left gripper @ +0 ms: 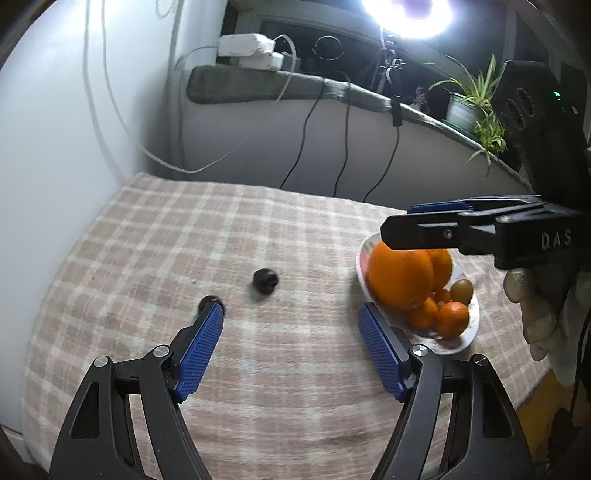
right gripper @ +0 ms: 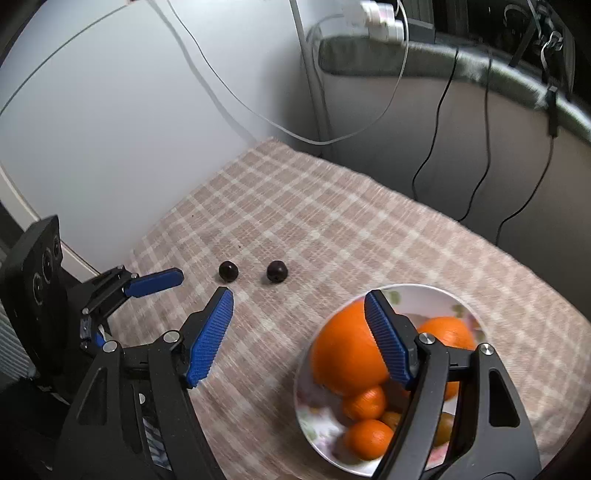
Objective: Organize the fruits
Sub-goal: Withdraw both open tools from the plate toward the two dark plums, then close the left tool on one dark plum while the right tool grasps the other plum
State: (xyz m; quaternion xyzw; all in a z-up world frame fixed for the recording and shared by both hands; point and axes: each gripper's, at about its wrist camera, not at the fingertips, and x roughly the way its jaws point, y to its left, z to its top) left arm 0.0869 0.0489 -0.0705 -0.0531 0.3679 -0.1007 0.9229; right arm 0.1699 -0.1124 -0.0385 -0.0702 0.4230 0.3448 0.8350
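Two small dark round fruits lie on the checked cloth: one (left gripper: 265, 280) (right gripper: 277, 271) in the middle, the other (left gripper: 207, 302) (right gripper: 228, 271) partly hidden behind my left fingertip. A white plate (left gripper: 458, 341) (right gripper: 306, 413) holds two big oranges (left gripper: 400, 278) (right gripper: 345, 356), several small mandarins (left gripper: 452, 319) (right gripper: 369, 437) and a green-brown fruit (left gripper: 462, 290). My left gripper (left gripper: 290, 317) (right gripper: 155, 282) is open and empty, low over the cloth beside the dark fruits. My right gripper (right gripper: 299, 308) (left gripper: 402, 218) is open and empty, above the plate's left edge.
The checked cloth (left gripper: 221, 229) covers the table. A white wall (left gripper: 55, 129) stands at the left. Cables (left gripper: 306, 125) hang behind the table. A potted plant (left gripper: 469, 107) and a bright lamp (left gripper: 406, 14) stand on the sill at the back right.
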